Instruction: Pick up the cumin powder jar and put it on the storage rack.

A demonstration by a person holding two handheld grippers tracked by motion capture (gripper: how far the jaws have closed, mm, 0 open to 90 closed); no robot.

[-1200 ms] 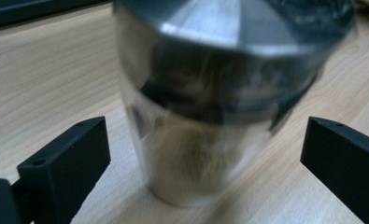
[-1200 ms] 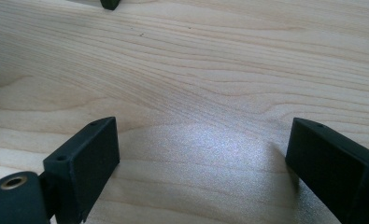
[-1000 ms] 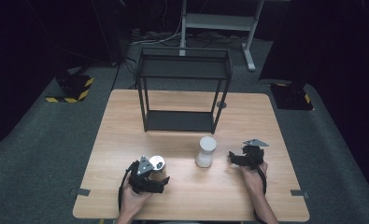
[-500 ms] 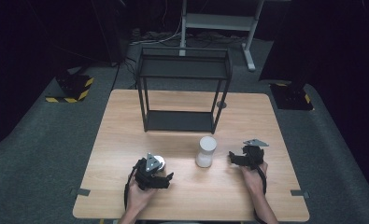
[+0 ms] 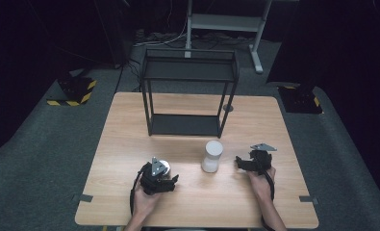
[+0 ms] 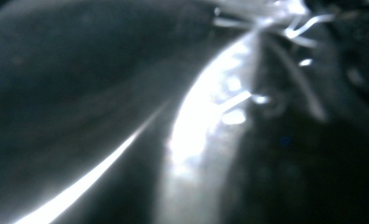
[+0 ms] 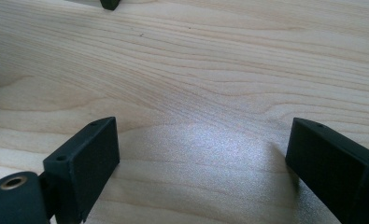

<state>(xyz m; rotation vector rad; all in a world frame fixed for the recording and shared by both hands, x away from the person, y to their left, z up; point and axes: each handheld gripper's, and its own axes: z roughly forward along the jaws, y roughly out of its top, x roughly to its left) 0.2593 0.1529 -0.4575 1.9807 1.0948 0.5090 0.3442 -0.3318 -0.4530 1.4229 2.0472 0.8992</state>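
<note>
A white cylinder (image 5: 212,155) stands upright in the middle of the wooden table (image 5: 130,130). My right gripper (image 5: 241,163) rests just right of it, apart from it. In the right gripper view its jaws stand wide open (image 7: 203,140) over bare wood, with nothing between them. My left gripper (image 5: 164,182) is near the front left, pressed against a shiny silver metal object (image 5: 163,167). The left gripper view has that bright metal surface (image 6: 205,121) blurred and very close, which hides the jaws.
A black metal two-shelf rack (image 5: 187,72) stands at the back middle of the table, behind the cylinder. A small black piece (image 7: 109,3) pokes in at the top edge of the right gripper view. Grey carpet surrounds the table, with dark equipment beyond.
My left hand and gripper have shifted a little to the right, along with the silver object. The right gripper and the white cylinder have stayed still.
</note>
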